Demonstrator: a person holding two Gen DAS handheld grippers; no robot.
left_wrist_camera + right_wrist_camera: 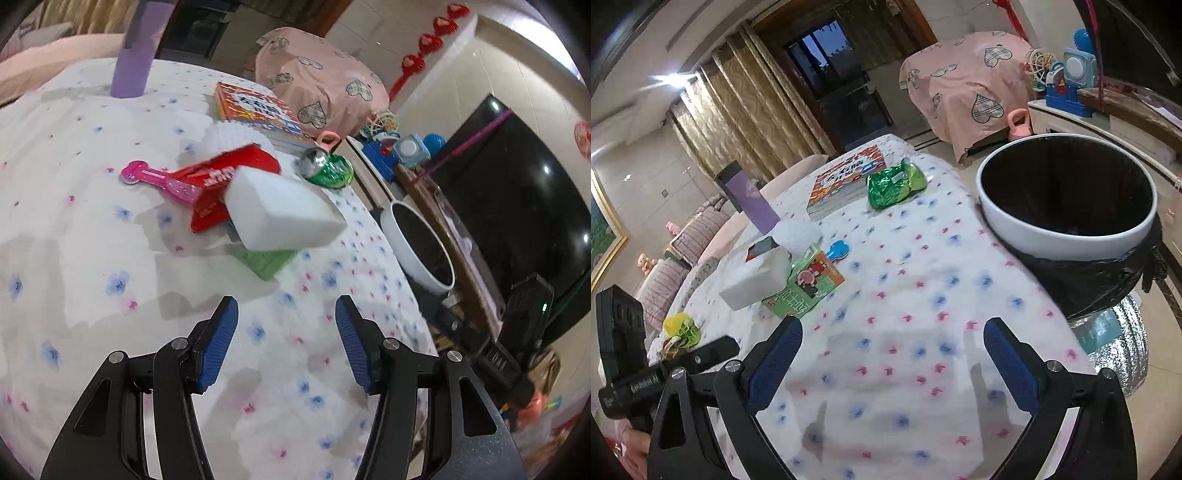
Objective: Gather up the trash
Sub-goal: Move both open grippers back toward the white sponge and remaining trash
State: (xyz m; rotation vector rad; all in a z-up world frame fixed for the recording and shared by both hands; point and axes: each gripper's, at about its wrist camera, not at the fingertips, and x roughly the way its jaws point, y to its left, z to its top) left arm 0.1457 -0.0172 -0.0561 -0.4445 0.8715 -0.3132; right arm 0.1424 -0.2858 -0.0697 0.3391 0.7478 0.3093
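The left gripper (286,308) is seen at the bottom of the left wrist view, its blue pads spread wide with nothing held between them. Above it, in the middle of the frame, a white foam block (282,208) lies across a red wrapper (221,188) and a green card (267,260); a pink plastic scoop (162,179) sits touching the wrapper's left side. Further up and to the right, a crumpled green foil wrapper (328,168) rests near the table's edge, just beside an orange book (258,107). A white pleated paper piece (236,134), possibly a cupcake liner, is glimpsed behind the red wrapper.

In the right wrist view, the right gripper (892,343) is likewise spread and empty at the bottom of the frame, over the flowered tablecloth (905,295). The green foil wrapper (895,184) is placed well above it, in the upper middle. The white trash bin (1067,236), lined with a black bag, stands at the upper right, beside the table.
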